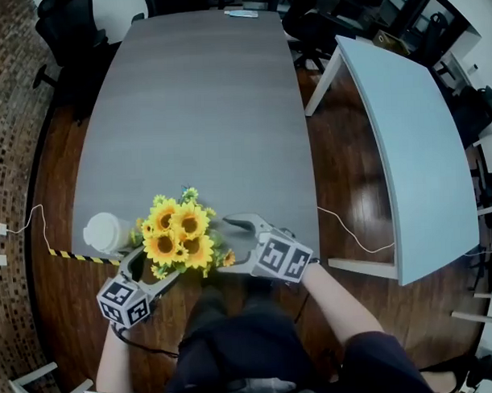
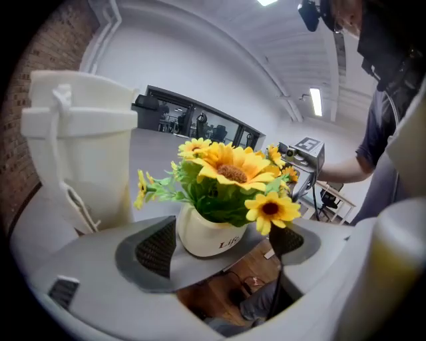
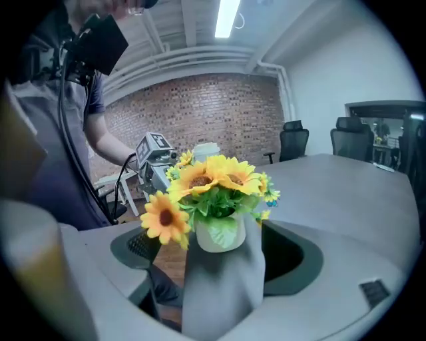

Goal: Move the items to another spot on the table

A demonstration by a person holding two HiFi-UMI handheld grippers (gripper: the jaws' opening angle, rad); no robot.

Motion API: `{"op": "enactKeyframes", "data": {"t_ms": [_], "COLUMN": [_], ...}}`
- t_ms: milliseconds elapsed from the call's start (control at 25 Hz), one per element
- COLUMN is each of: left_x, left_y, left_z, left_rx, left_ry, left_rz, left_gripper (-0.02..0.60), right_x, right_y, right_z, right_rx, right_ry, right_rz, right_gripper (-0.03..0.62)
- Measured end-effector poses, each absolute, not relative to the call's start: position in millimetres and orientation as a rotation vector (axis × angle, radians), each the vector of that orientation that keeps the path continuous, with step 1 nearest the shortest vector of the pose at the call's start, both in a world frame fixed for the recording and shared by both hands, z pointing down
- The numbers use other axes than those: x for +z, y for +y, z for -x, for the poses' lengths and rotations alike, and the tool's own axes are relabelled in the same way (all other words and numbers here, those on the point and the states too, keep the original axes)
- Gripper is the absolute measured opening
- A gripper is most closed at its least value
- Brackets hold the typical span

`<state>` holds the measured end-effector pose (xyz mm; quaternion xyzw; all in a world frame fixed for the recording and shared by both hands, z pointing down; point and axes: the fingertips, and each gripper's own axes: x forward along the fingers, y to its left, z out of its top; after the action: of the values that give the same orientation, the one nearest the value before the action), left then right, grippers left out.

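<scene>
A smooth white lidded cup [image 1: 106, 233], slightly tapered, is standing at the near left corner of a long, matte grey counter [image 1: 195, 113]. It is sitting just beside a strip of black-and-yellow hazard tape [image 1: 80, 256] on the edge. The left claw [image 1: 154, 269] is reaching in from the near side with its jaws spread wide, gripping nothing. Its own view is showing dark textured pads [image 2: 156, 248] flanking a small, rounded cream pot [image 2: 210, 234]. The pot is glossy, printed with dark lettering, and sitting near the counter's front edge. The cup is looming at that view's left.

The head view is hiding the pot under a dense bunch of yellow sunflowers [image 1: 179, 234] with brown centres and green leaves. The right claw [image 1: 236, 247] is facing the bunch from the other side, its jaws likewise wide apart and holding nothing, with the pot standing between them. Whether any pad is touching the pot cannot be told.

Only the right gripper view is taking in a red brick wall [image 3: 200, 113] and black office chairs [image 3: 293, 143] beyond the counter. Further right in the head view, a thin white cable [image 1: 352, 232] is trailing across the glossy wooden floor [image 1: 346, 172] beside a pale table [image 1: 413, 137].
</scene>
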<state>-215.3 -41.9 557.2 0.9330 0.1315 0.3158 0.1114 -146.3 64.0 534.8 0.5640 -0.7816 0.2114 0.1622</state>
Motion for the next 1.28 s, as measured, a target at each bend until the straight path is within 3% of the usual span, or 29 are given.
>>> {"op": "enactKeyframes", "data": {"t_ms": [600,840,920,1000,1040,1080,1120,1200,1280], "left_x": [442.7,400.5,391.0,387.8,384.7,379.7,373.8,362.7,354.2], "left_y": [-30.2,-23.7,-24.7,-28.8,-28.8,-27.0,-24.2,-19.9,-17.0], "left_z": [235.2,244.0,251.8,261.5,264.2,264.8,263.9,260.3,253.3], "left_rx": [0.655,0.413,0.361,0.373,0.366,0.342,0.310,0.270,0.254], "left_ry": [0.143,-0.009,-0.128,-0.293,-0.340,-0.351,-0.340,-0.315,-0.270], "left_rz": [-2.844,-2.777,-2.760,-2.767,-2.769,-2.765,-2.758,-2.762,-2.782], "left_gripper": [0.456,0.451,0.389,0.162,0.071,0.022,-0.011,-0.009,-0.009], "right_x": [464.7,442.5,438.6,436.4,433.7,429.3,422.8,404.2,379.0], "right_y": [98.4,117.4,124.4,131.9,135.2,137.8,140.2,145.6,149.8], "right_z": [151.0,165.3,176.1,186.7,190.6,193.1,194.6,195.3,191.8], "right_rx": [0.589,0.594,0.628,0.649,0.655,0.661,0.664,0.658,0.653], "right_ry": [-2.419,-2.557,-2.618,-2.660,-2.679,-2.698,-2.718,-2.777,-2.871], "right_rz": [-1.582,-1.578,-1.525,-1.473,-1.462,-1.467,-1.485,-1.540,-1.620], "right_gripper": [0.475,0.472,0.434,0.414,0.354,0.326,0.290,0.125,0.011]}}
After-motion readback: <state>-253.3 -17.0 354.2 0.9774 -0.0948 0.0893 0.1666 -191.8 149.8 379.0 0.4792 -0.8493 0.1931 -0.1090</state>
